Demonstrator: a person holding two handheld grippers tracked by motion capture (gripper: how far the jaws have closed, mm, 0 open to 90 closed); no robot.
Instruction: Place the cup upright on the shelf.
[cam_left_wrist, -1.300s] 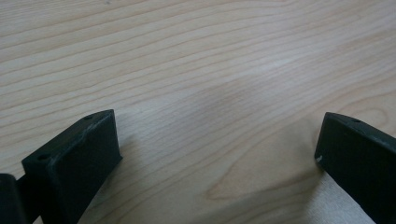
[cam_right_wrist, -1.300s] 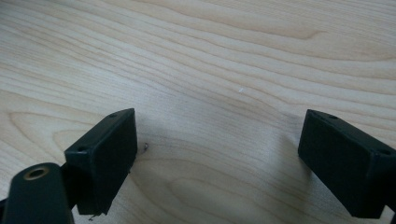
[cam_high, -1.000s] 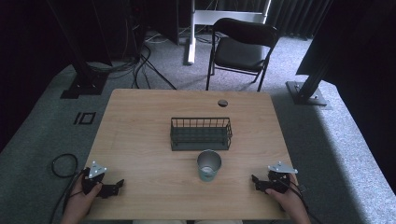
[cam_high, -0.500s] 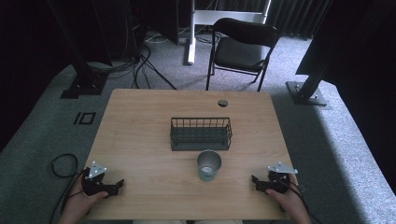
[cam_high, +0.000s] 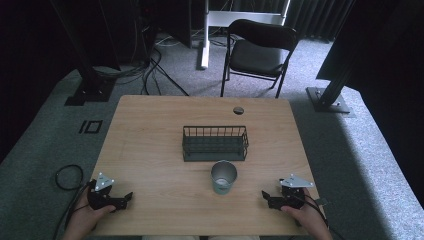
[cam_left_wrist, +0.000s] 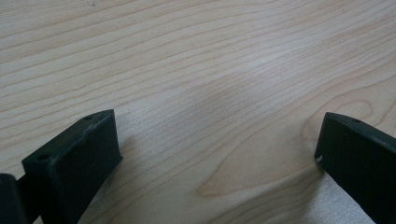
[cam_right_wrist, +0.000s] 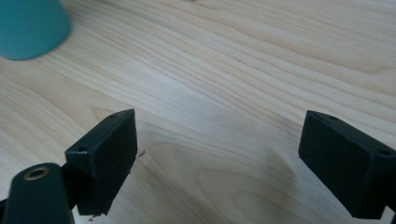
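Note:
A teal cup (cam_high: 223, 177) with a metallic rim stands upright on the wooden table (cam_high: 150, 150), just in front of a dark wire basket (cam_high: 215, 143). My left gripper (cam_high: 126, 199) rests low at the table's near left corner, held by a hand. It is open, its jaws wide apart over bare wood (cam_left_wrist: 210, 93). At the near right corner, another hand holds my right gripper (cam_high: 266, 197) open, pointing toward the cup. The cup's teal base (cam_right_wrist: 30, 25) sits at the top left of the right gripper view. Nothing lies between either pair of jaws.
A small round grommet (cam_high: 238, 110) is set in the table near its far edge. Beyond the table stand a black chair (cam_high: 260, 52), a desk leg and black stands on grey carpet. A cable loop (cam_high: 67, 176) lies left of the table.

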